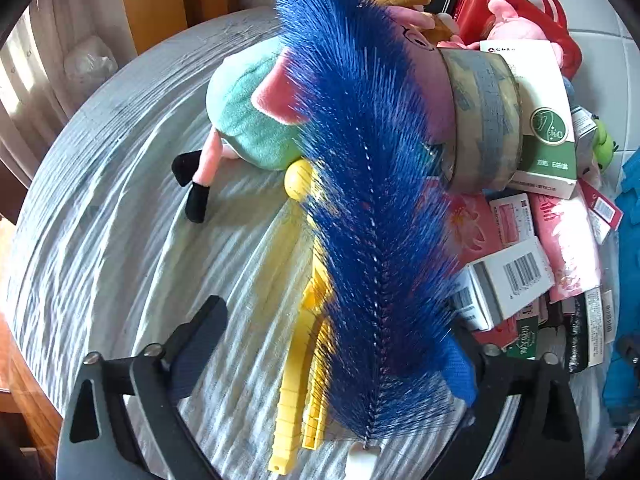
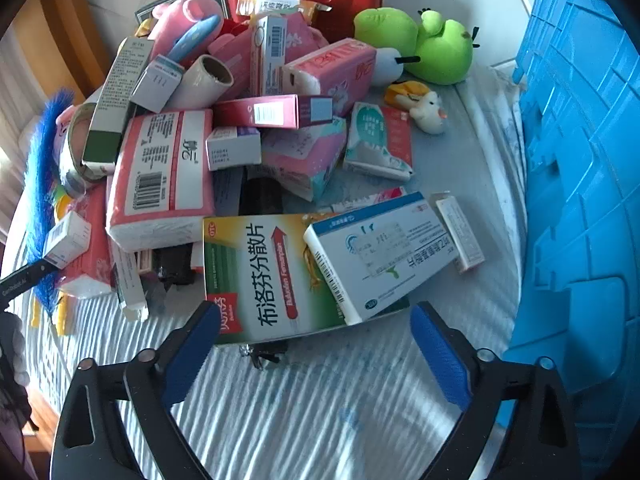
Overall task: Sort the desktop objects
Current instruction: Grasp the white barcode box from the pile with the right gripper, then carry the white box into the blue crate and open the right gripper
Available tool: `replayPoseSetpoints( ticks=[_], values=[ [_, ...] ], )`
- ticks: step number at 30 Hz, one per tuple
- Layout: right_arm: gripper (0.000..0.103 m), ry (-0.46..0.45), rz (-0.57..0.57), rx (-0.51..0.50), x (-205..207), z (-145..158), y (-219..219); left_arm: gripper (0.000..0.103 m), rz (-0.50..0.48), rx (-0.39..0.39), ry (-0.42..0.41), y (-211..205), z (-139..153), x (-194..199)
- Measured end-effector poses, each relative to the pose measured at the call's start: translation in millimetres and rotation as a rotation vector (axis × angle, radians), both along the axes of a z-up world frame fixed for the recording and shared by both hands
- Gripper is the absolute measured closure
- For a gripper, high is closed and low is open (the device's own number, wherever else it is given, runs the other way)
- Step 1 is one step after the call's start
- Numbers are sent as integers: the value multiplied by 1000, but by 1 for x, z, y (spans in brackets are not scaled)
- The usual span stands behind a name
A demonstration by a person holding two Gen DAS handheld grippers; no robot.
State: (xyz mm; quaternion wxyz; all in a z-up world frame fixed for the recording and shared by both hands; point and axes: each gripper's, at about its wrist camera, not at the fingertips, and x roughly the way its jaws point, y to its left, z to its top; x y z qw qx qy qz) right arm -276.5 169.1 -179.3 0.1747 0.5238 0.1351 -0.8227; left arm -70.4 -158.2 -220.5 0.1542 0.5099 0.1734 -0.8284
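The ribbed, pale cloth-covered worktop (image 2: 304, 412) carries a heap of glossy cardboard boxes toward its far edge, with a hard blue plastic crate (image 2: 580, 200) along its right edge. A flat green-and-yellow medicine box (image 2: 256, 276) lies nearest the right gripper (image 2: 316, 354), whose jaws stand apart on either side of its near edge. The left gripper (image 1: 336, 360) has jaws apart around a bristly blue bottle brush (image 1: 368, 184), beside a soft mint-green plush pig (image 1: 248, 120).
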Motion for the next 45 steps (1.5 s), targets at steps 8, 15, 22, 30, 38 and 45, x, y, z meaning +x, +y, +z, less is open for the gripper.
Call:
replayPoseSetpoints(
  ticks=[8,15,22,30,38,45],
  values=[
    [28,21,143,-74,22,16,-45,81,264,-35,56,6,24,23],
    [28,33,314,-153,55,15,-124,81,235,-39,52,3,20,30],
    [16,45,375,-138,72,-10,-185,81,181,6,67,-4,8,19],
    [17,92,382,-87,76,-36,-221,85,112,-25,114,4,23,35],
    [41,200,341,-131,94,0,-211,86,34,-95,197,5,71,15],
    [41,385,266,-184,108,82,-170,86,-75,-154,378,32,149,19]
  ],
)
